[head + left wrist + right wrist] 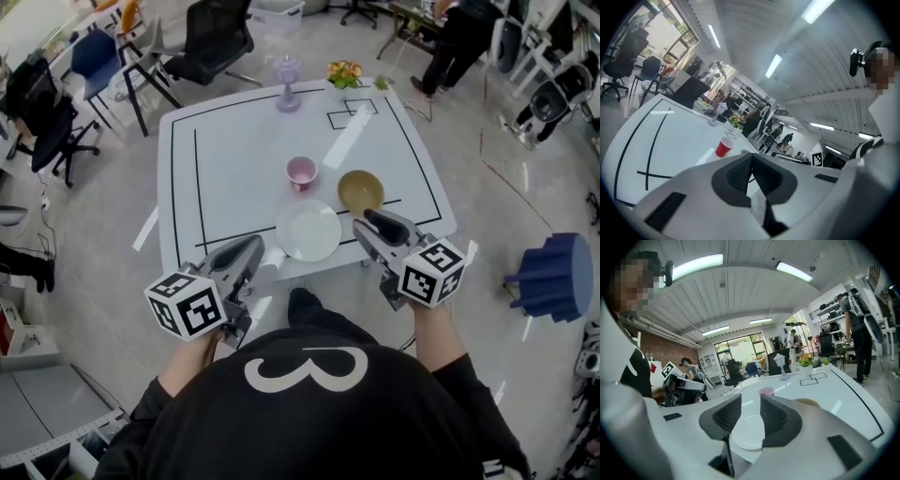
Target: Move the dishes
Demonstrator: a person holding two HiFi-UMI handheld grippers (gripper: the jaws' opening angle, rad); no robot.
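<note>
Now, table (pixel 216 169): white, black-lined; office chairs (pixel 211 37) beyond.
Plate (pixel 307 231): table's near edge, between grippers.
Left gripper (pixel 255 248): clenched, empty.
Right gripper (pixel 368 223): parted.

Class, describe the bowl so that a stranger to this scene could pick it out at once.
Start at the white table marked with black lines and look toward its near edge. The bowl is the rightmost of three dishes there, beside a white plate and a pink cup; it alone is tan.
</note>
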